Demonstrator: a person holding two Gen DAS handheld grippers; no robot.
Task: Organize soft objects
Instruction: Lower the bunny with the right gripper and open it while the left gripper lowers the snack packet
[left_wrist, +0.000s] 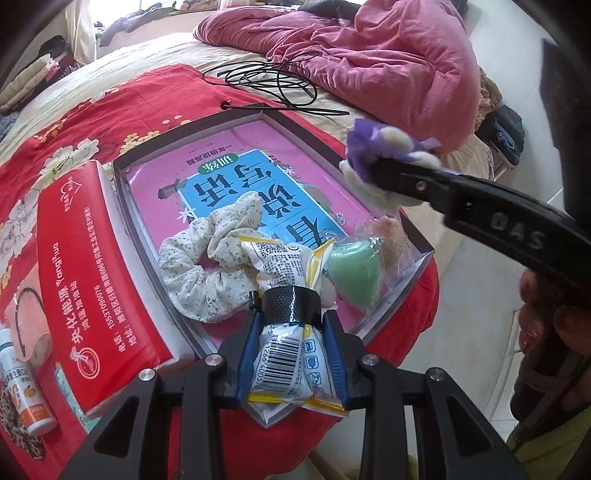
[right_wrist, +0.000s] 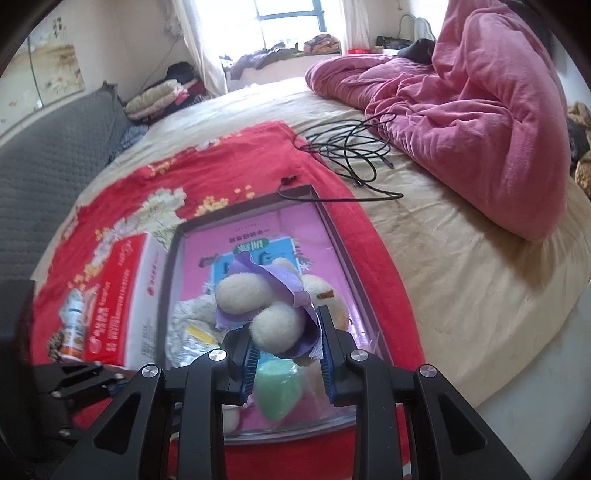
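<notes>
A shallow grey box (left_wrist: 127, 206) with a pink book cover as its floor lies on a red floral cloth on the bed. In it are a speckled cream fabric scrunchie (left_wrist: 207, 266) and a bagged green sponge (left_wrist: 356, 271). My left gripper (left_wrist: 291, 354) is shut on a white and yellow plastic packet (left_wrist: 284, 373) at the box's near edge. My right gripper (right_wrist: 286, 354) is shut on a cream plush toy with purple cloth (right_wrist: 258, 302), held above the box; it shows in the left wrist view too (left_wrist: 380, 158).
A red and white tissue box (left_wrist: 92, 280) lies left of the grey box, with a small bottle (left_wrist: 27, 391) beside it. A black cable (left_wrist: 273, 79) and a pink quilt (left_wrist: 369, 59) lie farther back on the bed. The bed edge and floor are to the right.
</notes>
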